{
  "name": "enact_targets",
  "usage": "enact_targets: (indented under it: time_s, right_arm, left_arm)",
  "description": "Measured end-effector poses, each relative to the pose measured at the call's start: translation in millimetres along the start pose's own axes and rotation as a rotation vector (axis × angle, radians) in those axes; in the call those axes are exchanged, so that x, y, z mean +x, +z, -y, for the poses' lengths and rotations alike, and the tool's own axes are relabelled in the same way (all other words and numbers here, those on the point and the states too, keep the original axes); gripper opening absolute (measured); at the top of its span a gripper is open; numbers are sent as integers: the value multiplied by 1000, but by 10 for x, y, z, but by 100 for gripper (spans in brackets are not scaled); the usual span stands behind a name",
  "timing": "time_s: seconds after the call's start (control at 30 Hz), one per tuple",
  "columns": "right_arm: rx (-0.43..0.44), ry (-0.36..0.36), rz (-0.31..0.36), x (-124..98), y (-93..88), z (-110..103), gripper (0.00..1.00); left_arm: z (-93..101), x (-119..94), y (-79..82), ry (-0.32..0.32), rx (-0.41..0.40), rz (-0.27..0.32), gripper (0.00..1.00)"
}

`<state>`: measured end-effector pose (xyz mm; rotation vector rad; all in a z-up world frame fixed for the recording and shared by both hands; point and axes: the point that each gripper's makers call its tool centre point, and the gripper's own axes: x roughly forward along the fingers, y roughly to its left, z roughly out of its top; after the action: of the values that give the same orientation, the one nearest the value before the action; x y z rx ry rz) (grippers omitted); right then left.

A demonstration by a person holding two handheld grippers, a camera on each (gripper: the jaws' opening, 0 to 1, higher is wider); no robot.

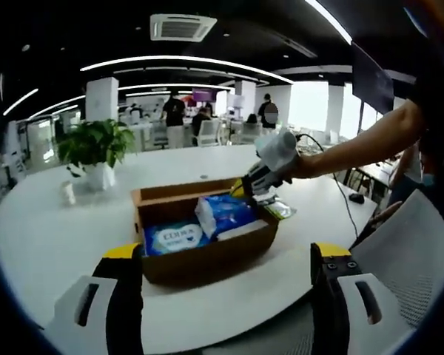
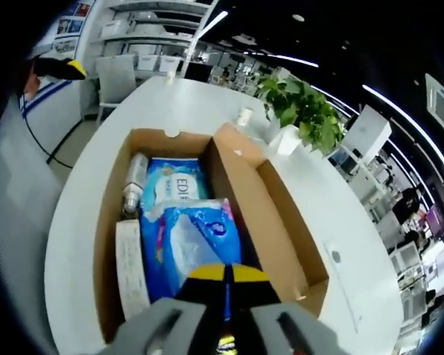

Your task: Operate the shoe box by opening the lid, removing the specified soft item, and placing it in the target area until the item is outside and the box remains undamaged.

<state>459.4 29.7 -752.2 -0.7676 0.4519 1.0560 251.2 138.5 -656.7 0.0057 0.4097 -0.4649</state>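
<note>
An open brown shoe box (image 1: pixel 207 255) sits on the round white table, its lid (image 2: pixel 270 214) folded back. Inside lie a blue soft pack (image 2: pixel 189 244), a second blue-and-white pack (image 2: pixel 174 185), a small bottle (image 2: pixel 135 181) and a long white carton (image 2: pixel 131 270). My right gripper (image 2: pixel 226 279) hangs over the box with its yellow tips pressed together on the near edge of the blue soft pack. In the left gripper view the right gripper (image 1: pixel 250 183) holds the blue soft pack (image 1: pixel 223 213) by its raised corner. My left gripper (image 1: pixel 227 251) stands open in front of the box, touching nothing.
A potted plant (image 1: pixel 96 144) and a small cup (image 1: pixel 68 192) stand behind the box to the left. A greenish packet (image 1: pixel 279 210) lies beside the box's right end. A cable (image 1: pixel 342 196) crosses the table, a white mesh chair (image 1: pixel 407 251) is at the right, and people stand far behind.
</note>
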Motion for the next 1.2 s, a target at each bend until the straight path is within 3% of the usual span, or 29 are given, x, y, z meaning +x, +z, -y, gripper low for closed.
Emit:
enact_targets:
  time_s: [0.87, 1.2]
  right_arm:
    - [-25, -61, 96, -450, 435, 254, 0]
    - [-26, -85, 116, -679, 479, 366, 0]
  left_arm:
    - [-13, -38, -25, -2, 15, 1, 100]
    - [-20, -40, -30, 1, 23, 1, 100]
